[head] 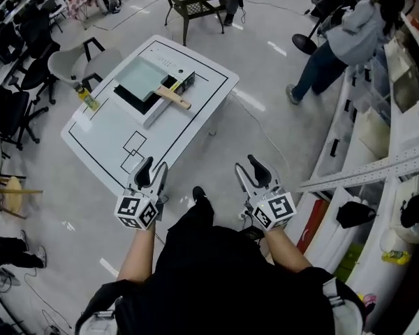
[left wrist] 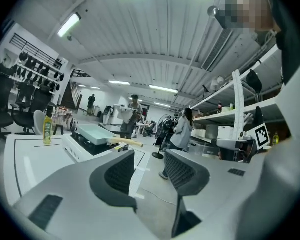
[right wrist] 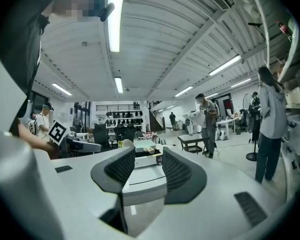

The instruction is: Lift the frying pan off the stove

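- A grey floor [head: 279, 75] lies under a low white table [head: 112, 128] marked with black lines. Office chairs [head: 14, 110] stand at the left and shelving [head: 398, 166] at the right.
- The stove [head: 157, 112] sits on the table's far half, and the frying pan [head: 143, 77] rests on top of it.
- The left gripper [head: 153, 166] and right gripper [head: 250, 167] hover short of the table's near edge. Both have jaws apart and nothing between them.

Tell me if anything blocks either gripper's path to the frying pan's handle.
Nothing visible does. The left gripper and right gripper, both open and empty, are short of the table; only its bare top lies between them and the handle of the frying pan on the stove.
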`<state>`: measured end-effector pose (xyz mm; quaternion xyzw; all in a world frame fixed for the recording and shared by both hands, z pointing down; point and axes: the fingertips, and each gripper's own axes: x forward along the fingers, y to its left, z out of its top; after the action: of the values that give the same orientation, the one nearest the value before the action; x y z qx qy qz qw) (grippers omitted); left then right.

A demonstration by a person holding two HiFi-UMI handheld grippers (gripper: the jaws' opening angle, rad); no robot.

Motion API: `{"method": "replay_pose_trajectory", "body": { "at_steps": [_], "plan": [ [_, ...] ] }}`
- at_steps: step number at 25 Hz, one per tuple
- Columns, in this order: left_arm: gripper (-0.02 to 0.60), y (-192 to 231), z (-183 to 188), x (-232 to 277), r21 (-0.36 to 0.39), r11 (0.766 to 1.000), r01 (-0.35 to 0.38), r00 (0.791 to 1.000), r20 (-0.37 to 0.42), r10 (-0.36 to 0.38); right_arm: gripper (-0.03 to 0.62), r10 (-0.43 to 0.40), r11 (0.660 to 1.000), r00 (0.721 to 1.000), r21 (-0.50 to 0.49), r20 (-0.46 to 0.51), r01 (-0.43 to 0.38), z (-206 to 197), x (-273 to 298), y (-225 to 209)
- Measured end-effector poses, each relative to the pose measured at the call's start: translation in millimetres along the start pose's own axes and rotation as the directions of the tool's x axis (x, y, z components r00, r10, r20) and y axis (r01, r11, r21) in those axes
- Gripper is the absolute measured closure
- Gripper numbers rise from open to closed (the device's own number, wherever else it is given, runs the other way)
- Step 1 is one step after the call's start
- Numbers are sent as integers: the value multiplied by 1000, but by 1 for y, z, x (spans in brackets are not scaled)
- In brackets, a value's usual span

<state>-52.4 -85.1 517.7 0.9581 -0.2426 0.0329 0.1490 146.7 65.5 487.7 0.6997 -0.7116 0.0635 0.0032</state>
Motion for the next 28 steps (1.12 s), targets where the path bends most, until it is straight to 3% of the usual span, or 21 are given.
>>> {"method": "replay_pose_trajectory", "body": {
  "at_steps": [4, 9, 15, 19, 22, 24, 26, 28],
  "plan": [
    [390, 35, 17, 39, -56, 998, -36, 999, 16, 36, 413, 63, 998, 998, 6, -18, -62, 11, 62, -28],
    [390, 67, 41, 79, -110, 992, -60, 996, 57, 66, 413, 200, 979, 980, 53, -22, -199, 22, 135, -48],
    [387, 104, 45, 106, -190, 978, -82, 993, 72, 97, 413, 370, 926, 927, 115, -69, -360, 23, 209, -54],
    [383, 119, 42, 116, -305, 950, -68, 992, 78, 96, 413, 456, 877, 884, 224, -106, -426, 17, 238, -59],
    [377, 124, 39, 123, -392, 920, -34, 994, 86, 73, 413, 527, 816, 841, 348, -121, -461, 9, 254, -65],
    [377, 128, 38, 128, -440, 898, -7, 994, 98, 56, 413, 597, 748, 794, 442, -118, -496, 1, 266, -67],
    [376, 129, 39, 135, -488, 873, 9, 994, 101, 47, 413, 673, 663, 730, 534, -117, -525, -5, 277, -69],
    [373, 128, 39, 141, -554, 832, 35, 992, 118, 37, 402, 753, 567, 646, 621, -125, -541, -10, 287, -70]
  ]
}}
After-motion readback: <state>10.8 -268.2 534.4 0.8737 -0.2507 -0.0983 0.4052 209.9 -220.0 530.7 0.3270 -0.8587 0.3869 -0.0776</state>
